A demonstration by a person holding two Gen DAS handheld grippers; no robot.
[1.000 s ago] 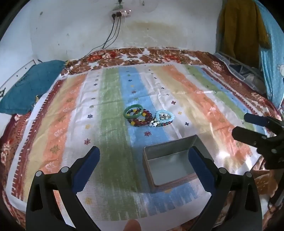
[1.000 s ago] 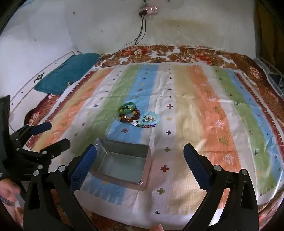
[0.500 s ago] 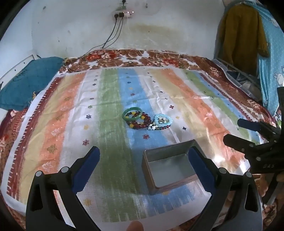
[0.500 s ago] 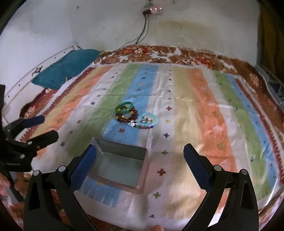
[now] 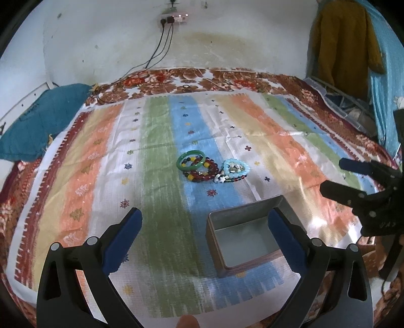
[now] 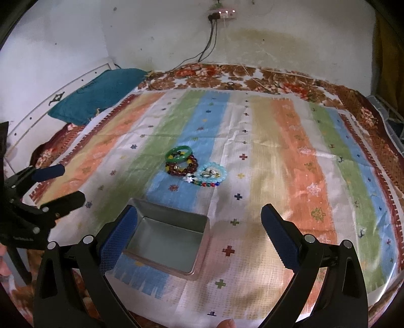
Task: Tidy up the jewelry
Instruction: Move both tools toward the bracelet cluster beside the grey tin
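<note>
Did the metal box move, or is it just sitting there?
No. The metal box sits on the same blue fringe of the striped cloth, just as far from the bracelets; only the cameras shifted.

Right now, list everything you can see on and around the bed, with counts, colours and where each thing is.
Tin: one, silver, open and empty, near edge of the cloth.
Bangle: one, green, mid-cloth, leaning on the beads.
Red beads: one bracelet, dark red with yellow, beside the bangle.
Blue beads: one bracelet, pale blue, right of the red beads.
Mixed beads: one strand, multicoloured with a white star, in front of the blue beads.
Cloth: one, striped, covering the bed.
Pillow: one, teal, far left.
Power strip: one, white, on the wall.
Left gripper: jaws open, above the tin.
Right gripper: jaws open, above the tin.
</note>
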